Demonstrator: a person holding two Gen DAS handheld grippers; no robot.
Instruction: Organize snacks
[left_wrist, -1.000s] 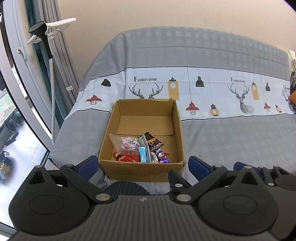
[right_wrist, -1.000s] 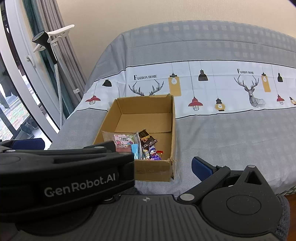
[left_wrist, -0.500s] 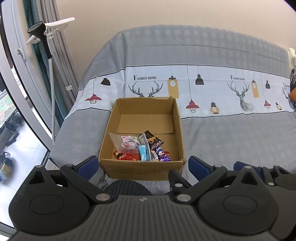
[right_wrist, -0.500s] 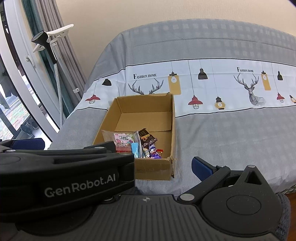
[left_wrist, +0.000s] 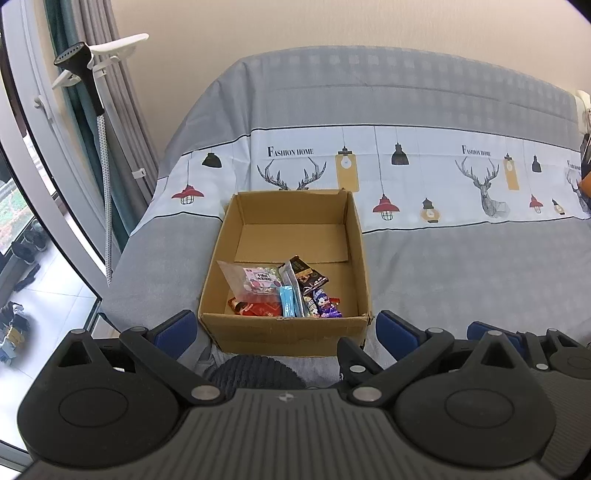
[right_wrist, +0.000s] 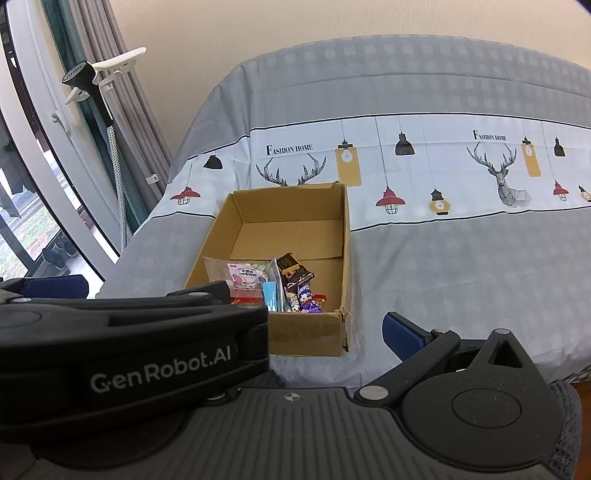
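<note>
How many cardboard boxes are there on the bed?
1. The cardboard box sits on the grey part of the bed cover, near its front edge, with snack packets inside. No other box is visible.

Snack packets (left_wrist: 284, 291) piled, open cardboard box (left_wrist: 354, 236)

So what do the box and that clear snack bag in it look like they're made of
The box looks like plain brown corrugated cardboard: matte, with folded flaps on its floor and a frayed front corner. The clear snack bag looks like thin glossy plastic film, since its contents show through; the exact plastic can't be told.
</note>
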